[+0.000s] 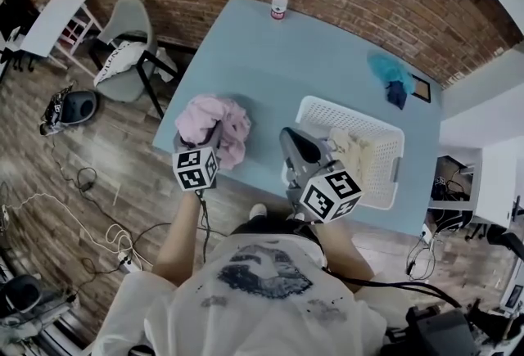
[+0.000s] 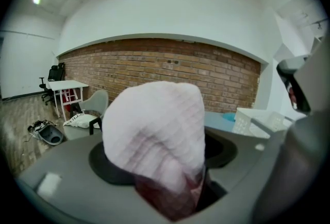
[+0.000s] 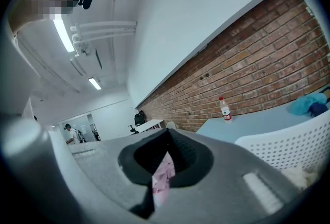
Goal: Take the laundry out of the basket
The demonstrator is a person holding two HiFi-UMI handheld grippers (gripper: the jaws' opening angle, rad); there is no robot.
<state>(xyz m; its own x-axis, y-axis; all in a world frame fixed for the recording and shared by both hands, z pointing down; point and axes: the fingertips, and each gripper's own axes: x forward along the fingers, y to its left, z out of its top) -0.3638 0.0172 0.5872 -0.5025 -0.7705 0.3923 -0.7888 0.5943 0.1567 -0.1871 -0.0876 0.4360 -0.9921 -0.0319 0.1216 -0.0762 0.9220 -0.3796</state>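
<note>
— Which way is the pink garment [image 1: 214, 125] pointing?
— It is lying bunched in a roundish heap on the near left part of the table [image 1: 311, 60], so it is showing no clear long axis. One fold is standing upright in the left claw [image 1: 206, 141], whose jaws are standing spread with that fold between them.
— And the right claw [image 1: 291, 140]?
— It is hovering at the left end of the white basket [image 1: 385, 133], tips pressed together and pinching nothing. Cream laundry [image 1: 348, 151] is lying inside, just to its right.
— Any writing?
— The bottle [image 1: 279, 1] at the far edge is showing a red-and-white label, too small to read.
</note>
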